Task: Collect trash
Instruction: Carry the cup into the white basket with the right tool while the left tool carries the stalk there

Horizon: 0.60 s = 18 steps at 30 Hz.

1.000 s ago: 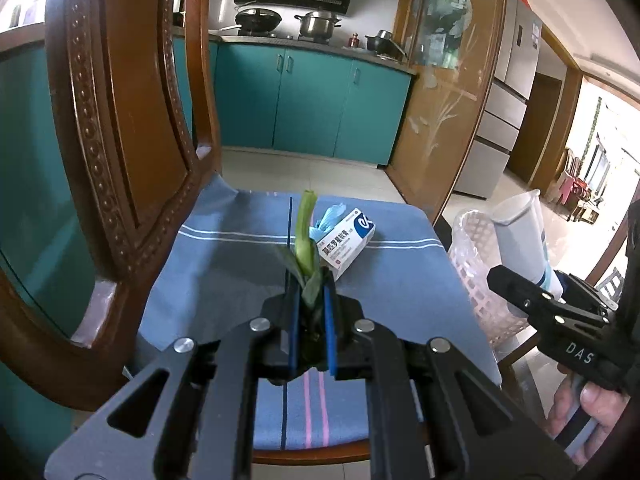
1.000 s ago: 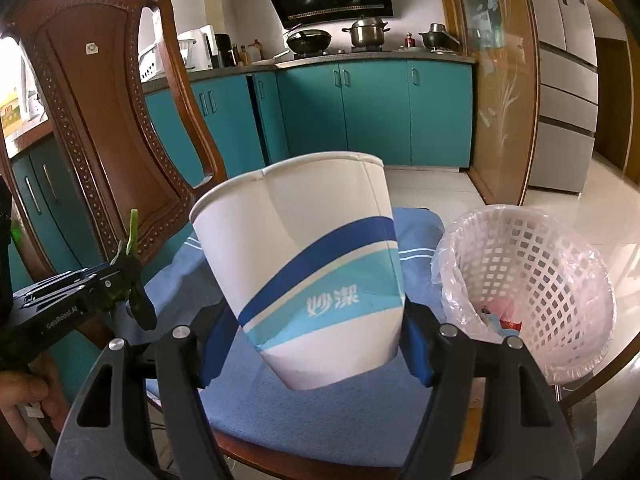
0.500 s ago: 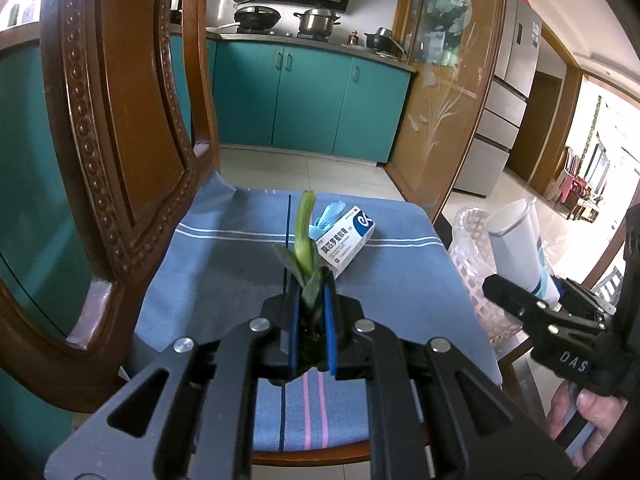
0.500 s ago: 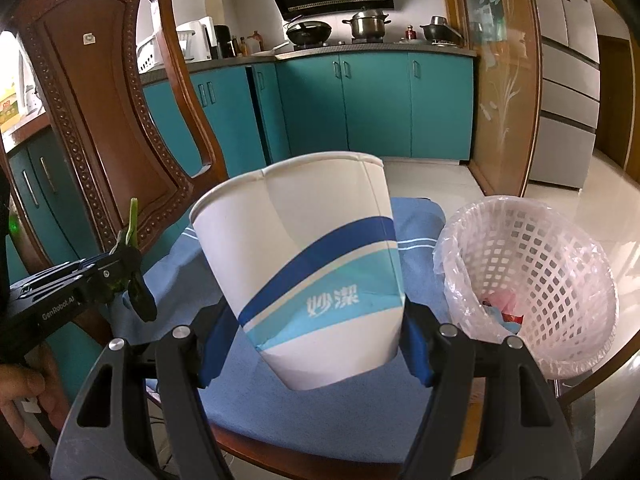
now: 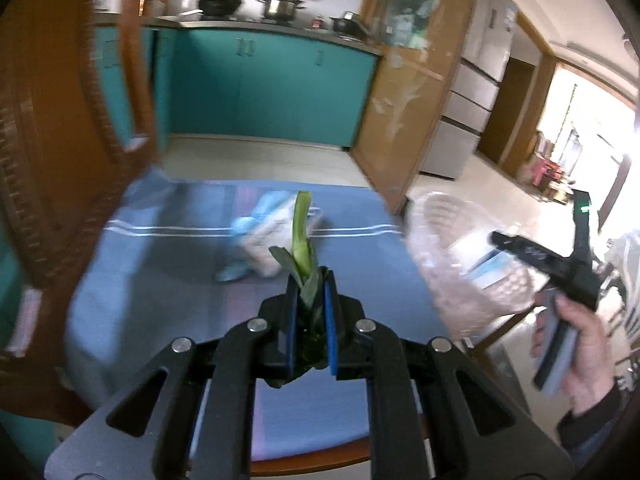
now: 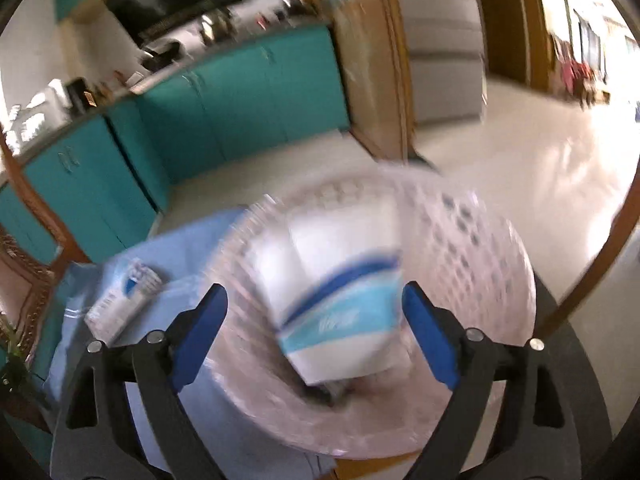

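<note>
Left wrist view: my left hand-held gripper [image 5: 310, 300] is clamped on a green leaf [image 5: 301, 240] that sticks up at twelve o'clock. Beyond it a blurred box [image 5: 272, 236] lies on the blue cloth [image 5: 160, 280]. At three o'clock my right hand [image 5: 576, 344] holds the other tool over the basket [image 5: 448, 280]. From the right wrist, my right hand-held gripper [image 6: 314, 320] has just been opening; its pads stand apart, clear of the cup [image 6: 340, 300], which lies inside the basket at twelve o'clock.
</note>
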Each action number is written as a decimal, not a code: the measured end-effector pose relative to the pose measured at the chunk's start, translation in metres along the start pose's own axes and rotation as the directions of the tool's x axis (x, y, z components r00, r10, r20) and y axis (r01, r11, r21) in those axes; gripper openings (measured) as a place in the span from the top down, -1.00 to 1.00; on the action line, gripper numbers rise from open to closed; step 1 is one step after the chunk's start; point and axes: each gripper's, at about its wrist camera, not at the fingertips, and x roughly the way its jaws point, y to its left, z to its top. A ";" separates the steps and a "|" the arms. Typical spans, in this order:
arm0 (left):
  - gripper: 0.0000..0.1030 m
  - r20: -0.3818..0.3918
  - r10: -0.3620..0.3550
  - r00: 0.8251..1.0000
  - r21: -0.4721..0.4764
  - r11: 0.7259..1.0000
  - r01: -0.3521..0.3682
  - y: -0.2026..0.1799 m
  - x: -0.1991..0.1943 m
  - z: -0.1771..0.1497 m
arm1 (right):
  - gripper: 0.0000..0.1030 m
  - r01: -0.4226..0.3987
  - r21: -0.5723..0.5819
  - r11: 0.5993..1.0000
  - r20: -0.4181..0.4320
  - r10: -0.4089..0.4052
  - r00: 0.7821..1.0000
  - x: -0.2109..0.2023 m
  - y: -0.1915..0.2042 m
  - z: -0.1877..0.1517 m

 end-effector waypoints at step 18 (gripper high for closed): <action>-0.62 -0.098 -0.197 0.975 0.142 0.967 0.210 -0.172 0.118 0.051 | -0.88 -0.136 0.375 0.917 0.370 -0.013 0.929 -0.109 -0.077 -0.006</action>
